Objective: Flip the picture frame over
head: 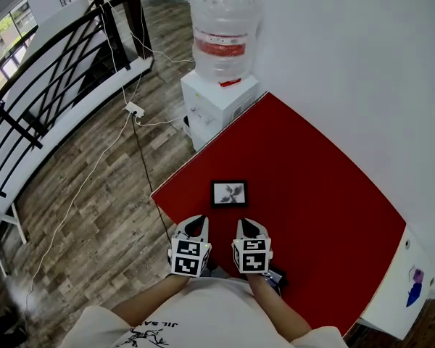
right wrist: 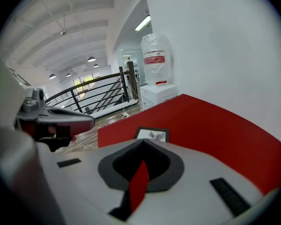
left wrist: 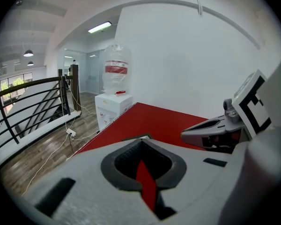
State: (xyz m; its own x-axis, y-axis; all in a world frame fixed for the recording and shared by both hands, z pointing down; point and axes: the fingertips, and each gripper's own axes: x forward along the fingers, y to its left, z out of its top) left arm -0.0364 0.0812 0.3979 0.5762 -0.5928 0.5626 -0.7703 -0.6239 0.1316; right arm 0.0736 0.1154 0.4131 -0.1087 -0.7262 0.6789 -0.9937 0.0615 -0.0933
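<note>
Left gripper (head: pixel 196 225): jaws closed flat together with nothing between them. I hold it over the near edge of the tabletop (head: pixel 304 172), tilted down and forward.
Right gripper (head: pixel 248 227): jaws closed the same way, and it is empty. It sits side by side with the left one, near it but apart.
Picture frame (head: pixel 229 193): lies flat on the red tabletop, picture side up, with a dark border round a pale print. It is just ahead of both gripper tips and roughly between their lines.
Contact: neither gripper touches the frame; red surface shows between the tips and its near edge.
Frame position: near the tabletop's left edge, on the side closest to me.
Water dispenser (head: pixel 216 104): white cabinet with a clear bottle (head: pixel 226 27) on top, standing on the floor by the tabletop's far corner, against the white wall.
Floor (head: pixel 109 194): wood planks, with a white power strip (head: pixel 135 109) and trailing cables. A dark railing (head: pixel 51 71) runs along the left.
</note>
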